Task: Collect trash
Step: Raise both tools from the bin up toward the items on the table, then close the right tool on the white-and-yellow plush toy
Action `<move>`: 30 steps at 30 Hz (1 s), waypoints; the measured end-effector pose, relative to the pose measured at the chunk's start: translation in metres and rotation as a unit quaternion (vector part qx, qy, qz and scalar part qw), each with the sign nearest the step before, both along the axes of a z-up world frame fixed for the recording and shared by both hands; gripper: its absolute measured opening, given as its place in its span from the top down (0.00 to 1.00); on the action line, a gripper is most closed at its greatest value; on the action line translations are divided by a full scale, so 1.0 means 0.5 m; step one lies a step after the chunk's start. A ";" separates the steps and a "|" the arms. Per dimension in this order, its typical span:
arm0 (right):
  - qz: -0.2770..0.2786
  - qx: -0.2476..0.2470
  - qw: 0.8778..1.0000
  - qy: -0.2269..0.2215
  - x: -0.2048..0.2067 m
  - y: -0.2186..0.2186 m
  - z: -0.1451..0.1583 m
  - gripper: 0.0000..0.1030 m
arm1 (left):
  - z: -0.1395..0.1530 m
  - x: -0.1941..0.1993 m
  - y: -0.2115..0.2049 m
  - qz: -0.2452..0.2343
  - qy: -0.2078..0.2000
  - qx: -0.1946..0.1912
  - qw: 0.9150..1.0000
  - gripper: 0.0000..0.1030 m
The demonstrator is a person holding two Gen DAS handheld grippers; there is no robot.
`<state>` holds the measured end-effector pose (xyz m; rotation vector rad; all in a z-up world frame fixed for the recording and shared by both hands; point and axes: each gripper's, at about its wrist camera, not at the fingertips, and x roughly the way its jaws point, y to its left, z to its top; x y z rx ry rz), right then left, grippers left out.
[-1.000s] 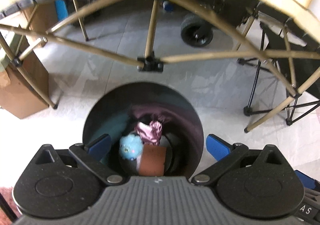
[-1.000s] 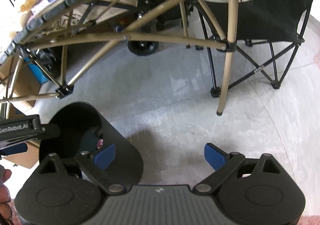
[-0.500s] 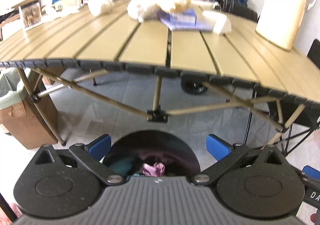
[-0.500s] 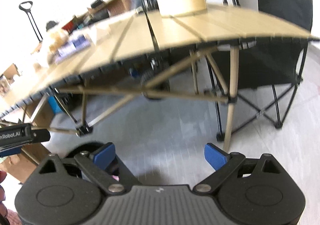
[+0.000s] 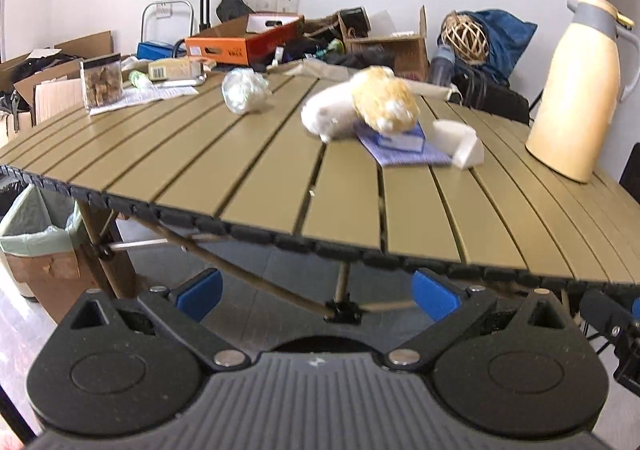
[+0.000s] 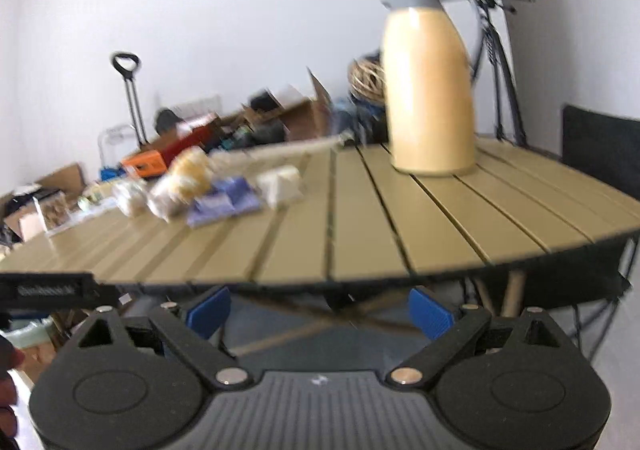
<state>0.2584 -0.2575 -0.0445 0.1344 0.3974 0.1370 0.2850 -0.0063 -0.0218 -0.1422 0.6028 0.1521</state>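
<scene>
Slatted table (image 5: 248,170): crumpled wrapper (image 5: 362,104) lengthwise left-right, overlapping blue packet (image 5: 404,144).

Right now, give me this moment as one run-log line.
left gripper: open, empty | right gripper: open, empty | both below table edge | crumpled trash on table

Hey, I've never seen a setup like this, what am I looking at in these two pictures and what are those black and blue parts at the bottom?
Each picture comes from a fisheye camera on a handheld two-finger gripper that a person carries; no robot arm is involved. The black body with blue pads is the gripper itself: the left gripper in one view, the right gripper in the other. Both are open and hold nothing.

Both look across a tan slatted folding table. On it stand a cream thermos jug, a crumpled clear plastic wrapper, a white and yellow crumpled wad resting on a purple packet, and a white foam block.
</scene>
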 end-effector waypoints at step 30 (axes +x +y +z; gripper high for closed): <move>0.036 0.033 0.997 -0.059 0.291 0.262 0.073 0.07 | 0.082 0.179 0.284 0.092 -0.041 -0.005 0.995 0.00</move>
